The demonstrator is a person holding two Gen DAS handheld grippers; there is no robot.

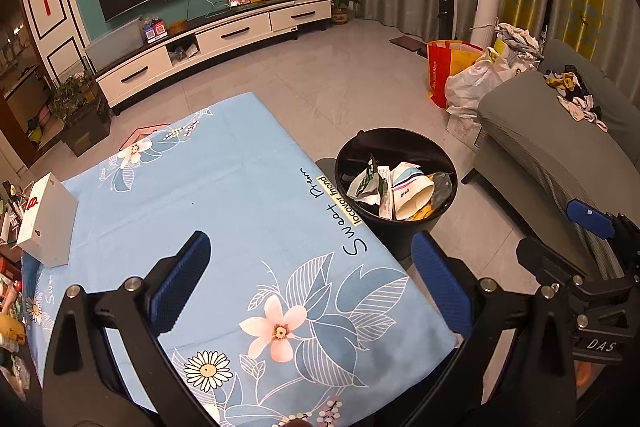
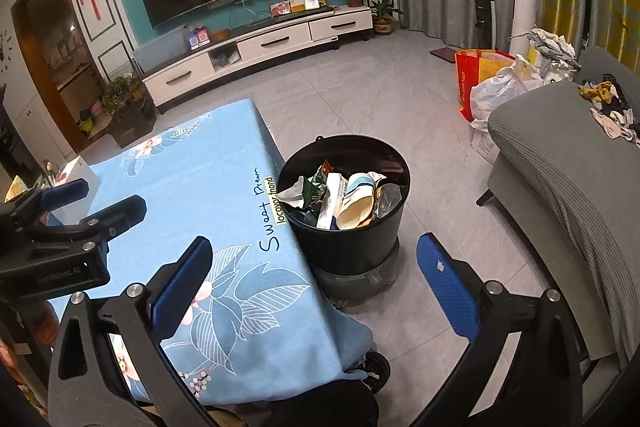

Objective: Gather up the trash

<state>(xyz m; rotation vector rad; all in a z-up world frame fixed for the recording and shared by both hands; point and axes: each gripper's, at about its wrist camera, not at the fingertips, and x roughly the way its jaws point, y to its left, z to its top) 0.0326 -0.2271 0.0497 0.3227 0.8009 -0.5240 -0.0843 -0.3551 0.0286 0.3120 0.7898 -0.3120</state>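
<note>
A black round trash bin stands on the floor against the right edge of the table. Inside it lie crumpled wrappers, a paper cup and a green packet. My left gripper hovers open over the blue floral tablecloth with nothing between its fingers. My right gripper is open too, held over the table's near right corner and the floor, in front of the bin. The left gripper shows at the left of the right wrist view.
A white box sits on the table's left side. A grey sofa with small clothes on it stands to the right. Bags stand on the floor behind it. A TV cabinet and potted plants line the far wall.
</note>
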